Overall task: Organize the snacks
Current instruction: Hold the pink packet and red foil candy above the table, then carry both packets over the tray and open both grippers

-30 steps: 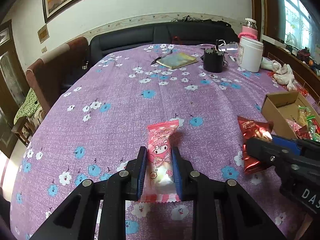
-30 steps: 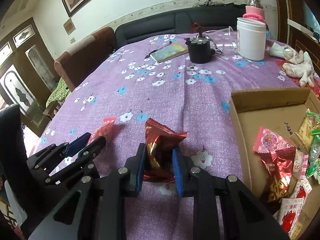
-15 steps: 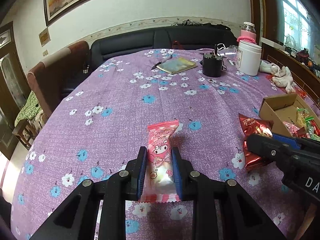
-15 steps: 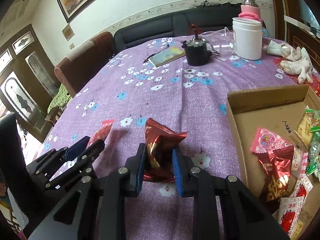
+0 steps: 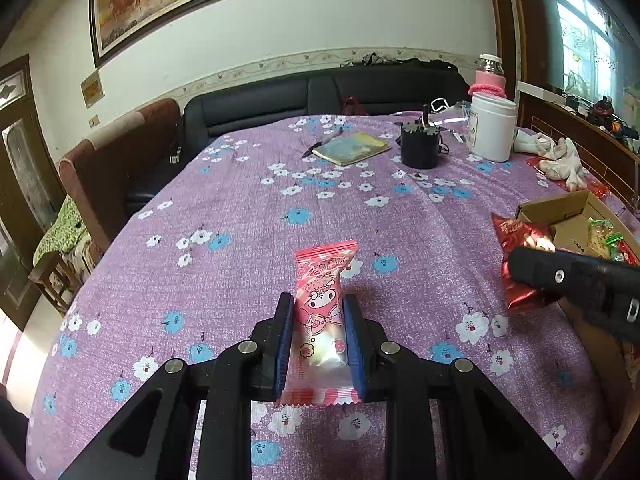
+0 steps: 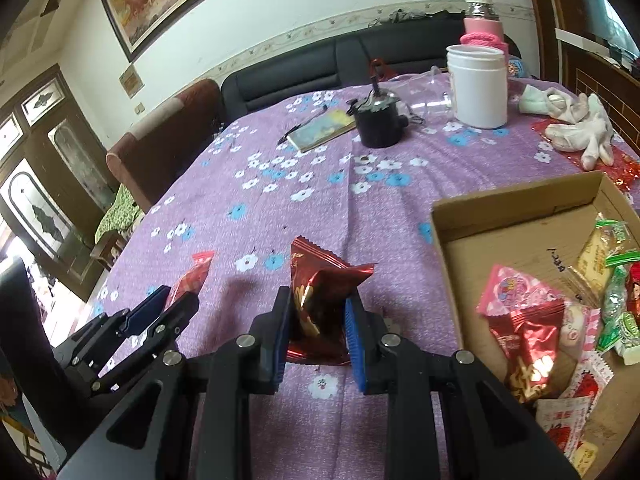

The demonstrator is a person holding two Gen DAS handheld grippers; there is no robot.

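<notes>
My left gripper [image 5: 318, 308] is shut on a pink cartoon snack packet [image 5: 322, 300] and holds it above the purple flowered tablecloth [image 5: 248, 216]. My right gripper [image 6: 318, 310] is shut on a dark red foil snack packet [image 6: 322, 284], lifted just left of the open cardboard box [image 6: 512, 204]. The box holds several snack packets, among them a pink one [image 6: 516, 288] and a red foil one [image 6: 528, 344]. In the left wrist view the right gripper [image 5: 532, 270] with its red packet [image 5: 516, 240] sits at the right, by the box [image 5: 560, 208]. The left gripper [image 6: 176, 300] shows at the lower left of the right wrist view.
At the far side of the table stand a black pot [image 6: 378, 124], a white jar [image 6: 478, 84], a pink-sleeved bottle [image 6: 482, 24], a notebook with pen [image 6: 320, 130] and white gloves [image 6: 580, 120]. A black sofa [image 5: 320, 96] and brown armchair [image 5: 120, 160] lie beyond the table.
Both grippers have risen with their packets, so more of the room shows. The right gripper has moved closer to the box.
</notes>
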